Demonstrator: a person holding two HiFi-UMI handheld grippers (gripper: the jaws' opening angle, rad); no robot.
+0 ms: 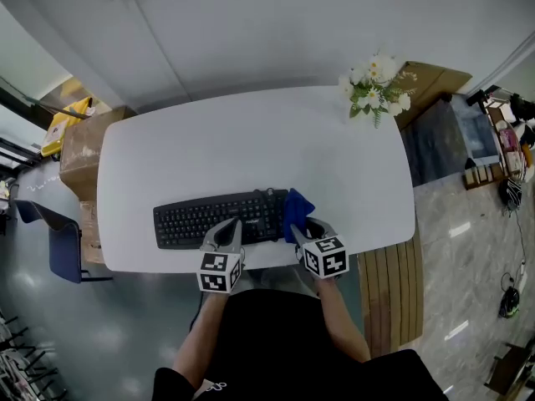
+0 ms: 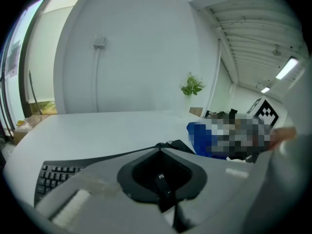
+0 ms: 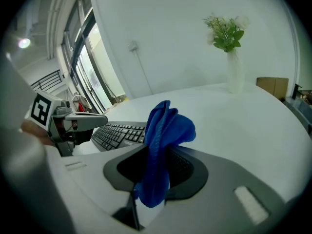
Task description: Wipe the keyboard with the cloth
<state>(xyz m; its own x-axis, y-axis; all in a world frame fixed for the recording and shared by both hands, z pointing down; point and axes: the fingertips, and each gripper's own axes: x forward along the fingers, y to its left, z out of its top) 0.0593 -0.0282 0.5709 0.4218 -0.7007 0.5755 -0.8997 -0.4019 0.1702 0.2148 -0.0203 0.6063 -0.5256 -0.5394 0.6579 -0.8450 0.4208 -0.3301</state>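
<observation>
Held: blue cloth (image 1: 298, 206) — pinched in my right gripper (image 1: 303, 228), bunched upright at the right end of the black keyboard (image 1: 209, 218). Its long axis runs 9-to-3, stretching toward 9 o'clock from the cloth. My left gripper (image 1: 227, 230) — pressed together, empty, at its near edge

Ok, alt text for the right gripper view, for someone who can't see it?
The right gripper is shut on a bunched blue cloth that sticks up from it. Behind lies a black keyboard on a white table, with the left gripper at left and a vase of flowers far back.
</observation>
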